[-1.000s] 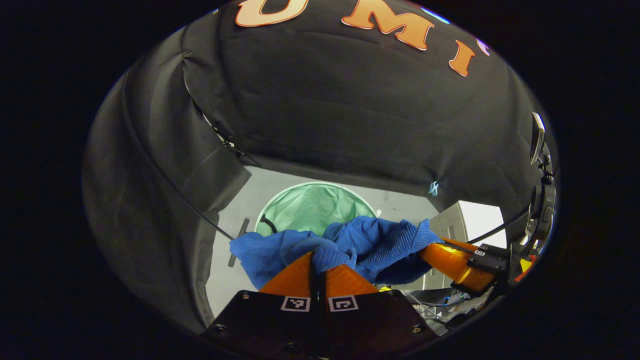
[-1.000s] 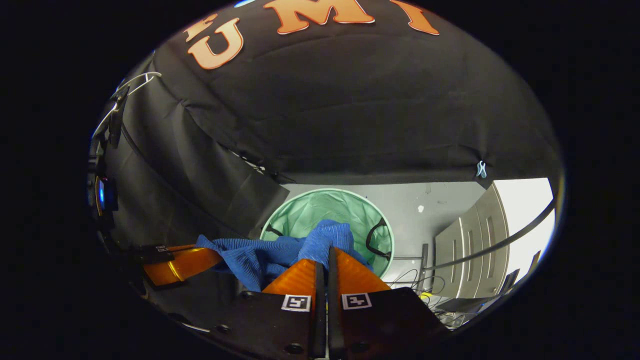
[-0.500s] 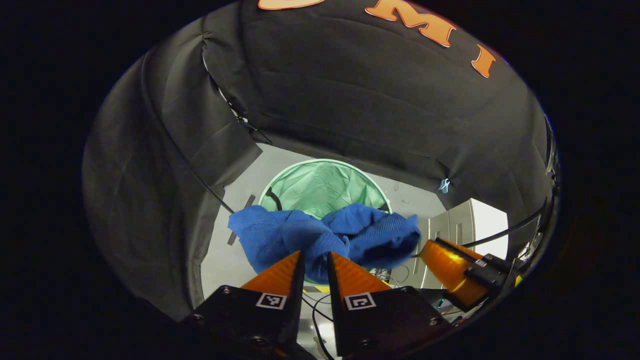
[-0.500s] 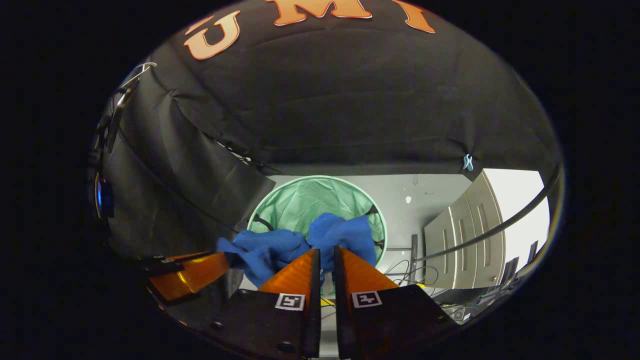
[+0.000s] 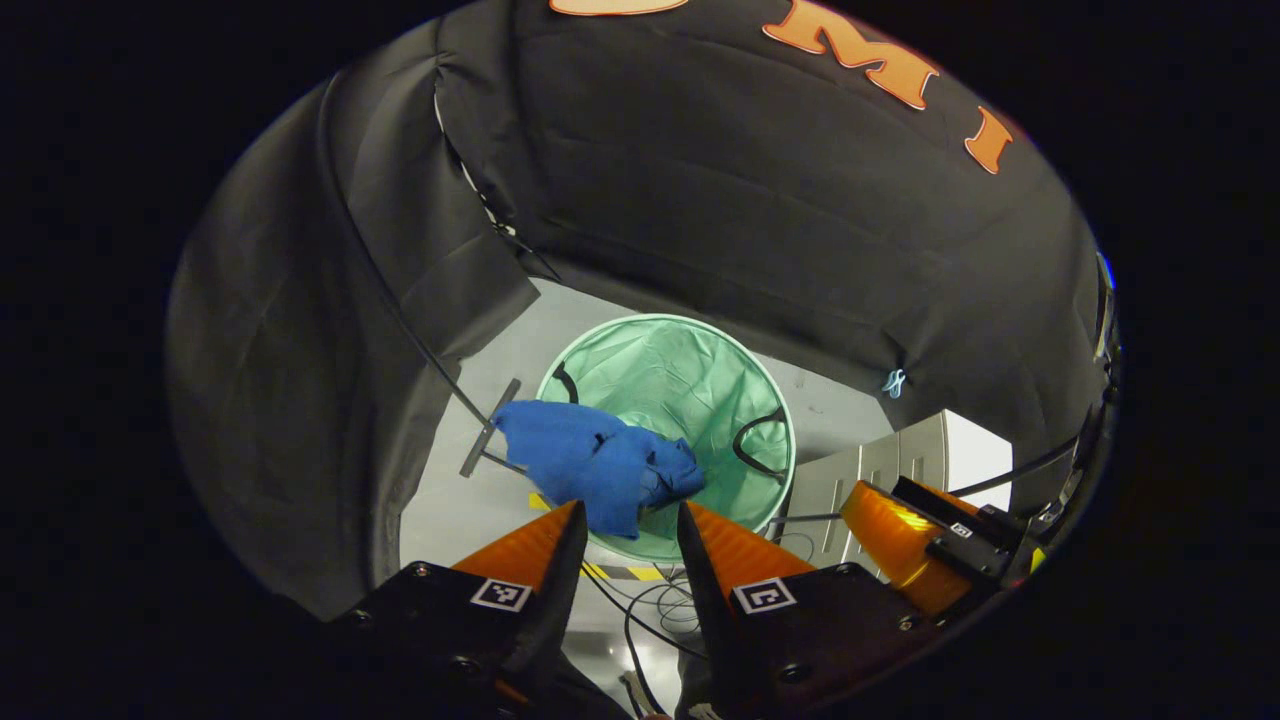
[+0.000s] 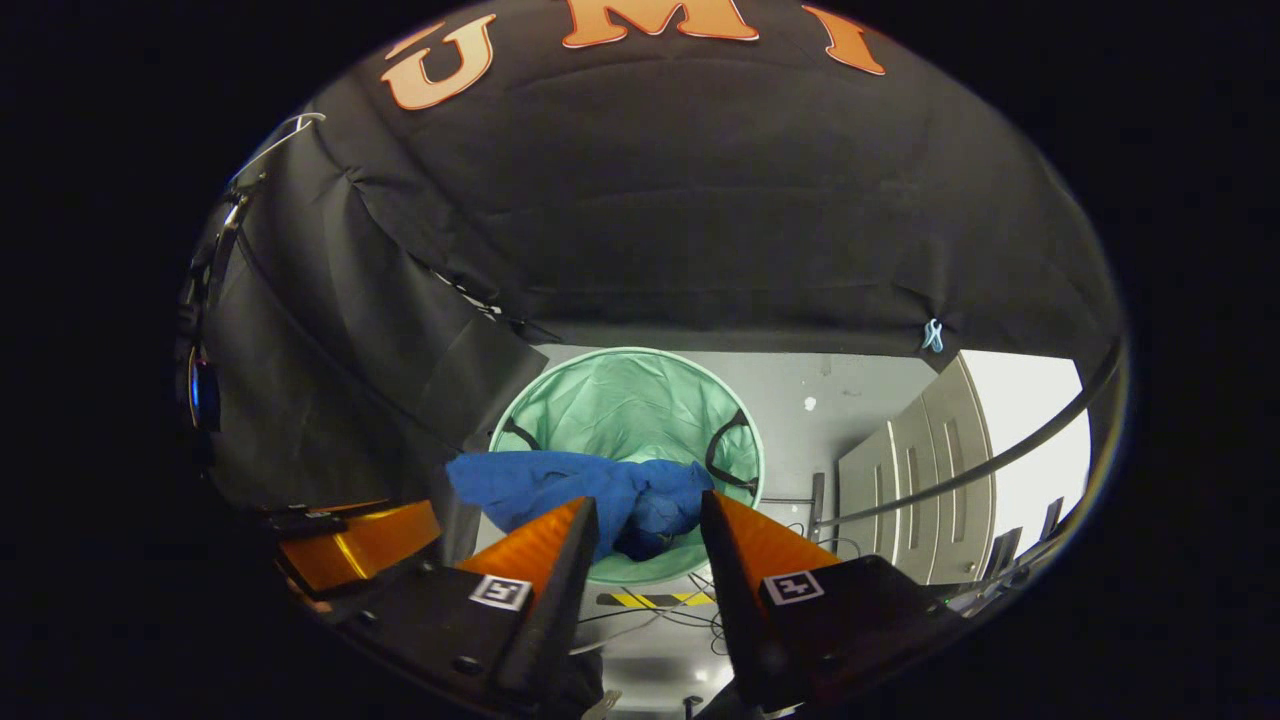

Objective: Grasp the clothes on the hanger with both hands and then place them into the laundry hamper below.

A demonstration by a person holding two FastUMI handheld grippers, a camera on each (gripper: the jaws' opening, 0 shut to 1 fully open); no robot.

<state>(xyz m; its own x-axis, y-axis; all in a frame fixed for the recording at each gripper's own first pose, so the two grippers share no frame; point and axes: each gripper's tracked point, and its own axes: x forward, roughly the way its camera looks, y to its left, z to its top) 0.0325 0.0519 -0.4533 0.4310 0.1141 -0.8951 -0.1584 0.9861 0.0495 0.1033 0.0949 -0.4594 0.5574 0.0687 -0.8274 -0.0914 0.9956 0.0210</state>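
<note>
The blue knitted garment (image 5: 600,465) is bunched below both grippers, free of any fingers, and overlaps the near left rim of the green laundry hamper (image 5: 680,370). I cannot tell whether it is in the air or resting on the rim. My left gripper (image 5: 630,510) stands open above it. My right gripper (image 6: 648,500) is open too, over the garment (image 6: 560,490) and the hamper (image 6: 630,400). The right gripper (image 5: 900,530) also shows low on the right of the left gripper view. The left gripper (image 6: 360,545) appears low on the left of the right gripper view.
A white cabinet (image 6: 930,470) stands right of the hamper on the grey floor. Loose cables (image 5: 650,600) and yellow-black tape (image 6: 650,598) lie on the floor near the hamper. A thin metal bar (image 6: 1000,455) crosses at the right. Black cloth walls close in behind and left.
Both grippers went from shut on the blue garment to open. The garment left the fingers and dropped towards the hamper, bunching up over its near left rim.
</note>
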